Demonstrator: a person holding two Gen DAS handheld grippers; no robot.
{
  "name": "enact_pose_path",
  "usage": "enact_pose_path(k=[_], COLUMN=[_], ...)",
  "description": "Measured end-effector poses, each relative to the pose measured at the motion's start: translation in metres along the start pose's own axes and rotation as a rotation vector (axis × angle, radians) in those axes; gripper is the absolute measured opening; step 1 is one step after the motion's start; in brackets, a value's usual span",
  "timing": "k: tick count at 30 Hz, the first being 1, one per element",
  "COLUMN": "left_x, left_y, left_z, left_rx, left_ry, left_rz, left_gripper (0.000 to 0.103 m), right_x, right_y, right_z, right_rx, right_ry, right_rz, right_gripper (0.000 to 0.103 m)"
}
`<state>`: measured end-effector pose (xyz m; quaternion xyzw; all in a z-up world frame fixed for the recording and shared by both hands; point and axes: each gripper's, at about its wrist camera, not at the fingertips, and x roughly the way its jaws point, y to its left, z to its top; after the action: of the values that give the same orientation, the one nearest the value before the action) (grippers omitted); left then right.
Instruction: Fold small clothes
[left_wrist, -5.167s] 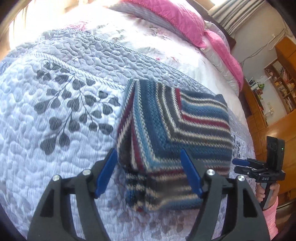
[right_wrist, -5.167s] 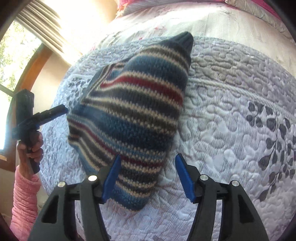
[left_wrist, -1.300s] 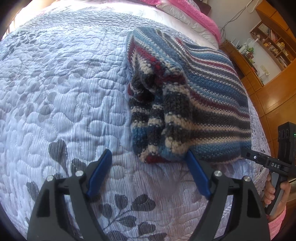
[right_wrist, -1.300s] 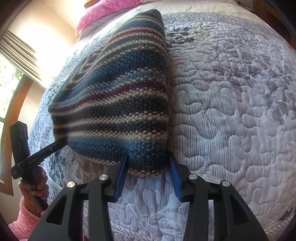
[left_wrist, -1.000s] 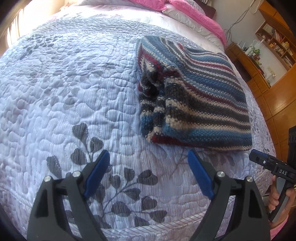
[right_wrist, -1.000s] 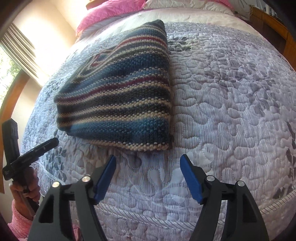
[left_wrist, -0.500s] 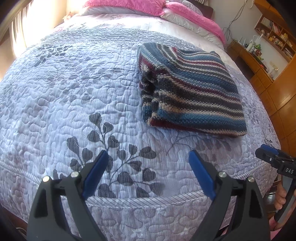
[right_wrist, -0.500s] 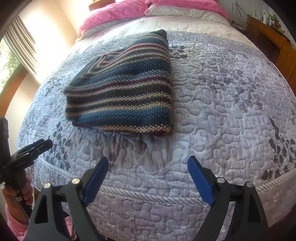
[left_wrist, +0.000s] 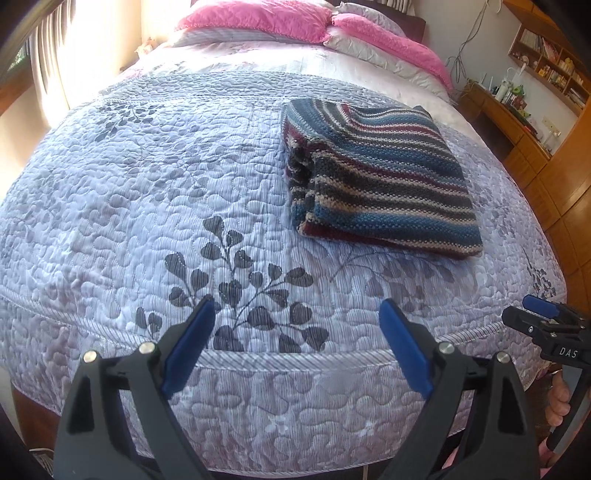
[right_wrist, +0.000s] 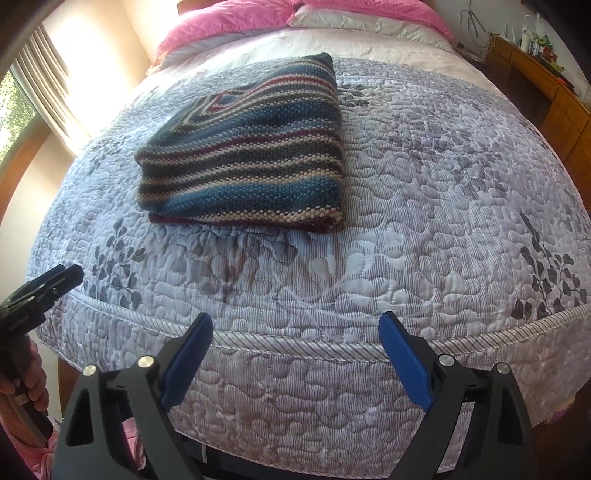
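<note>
The left black gripper with blue pads (left_wrist: 295, 314) hangs with jaws spread wide and empty, over the near edge of the lavender quilted bedspread with grey leaf print (left_wrist: 147, 192). The folded blue, cream and maroon striped knitted garment (left_wrist: 373, 177) lies on the bedspread, well beyond both grippers. The right gripper (right_wrist: 295, 325) is likewise spread and empty.
</note>
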<state>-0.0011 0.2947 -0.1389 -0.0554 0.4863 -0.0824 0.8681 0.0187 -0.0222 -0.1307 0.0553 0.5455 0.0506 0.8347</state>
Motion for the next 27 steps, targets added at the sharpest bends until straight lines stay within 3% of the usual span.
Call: enact_pose_path(k=[13,27], left_x=[-0.039,-0.054], left_y=[-0.017,-0.017], left_z=[-0.012,-0.020], left_rx=[0.052,0.053], left_ry=[-0.073,-0.104], left_rz=[0.053,0.080], left_gripper=[0.091,0.091], right_x=[-0.032,-0.057], right_y=[0.014,0.030], right_z=[-0.010,-0.018], right_rx=[-0.024,-0.054], right_ry=[-0.068,-0.155], right_rz=[-0.024,-0.060], right_gripper=[0.092,0.094])
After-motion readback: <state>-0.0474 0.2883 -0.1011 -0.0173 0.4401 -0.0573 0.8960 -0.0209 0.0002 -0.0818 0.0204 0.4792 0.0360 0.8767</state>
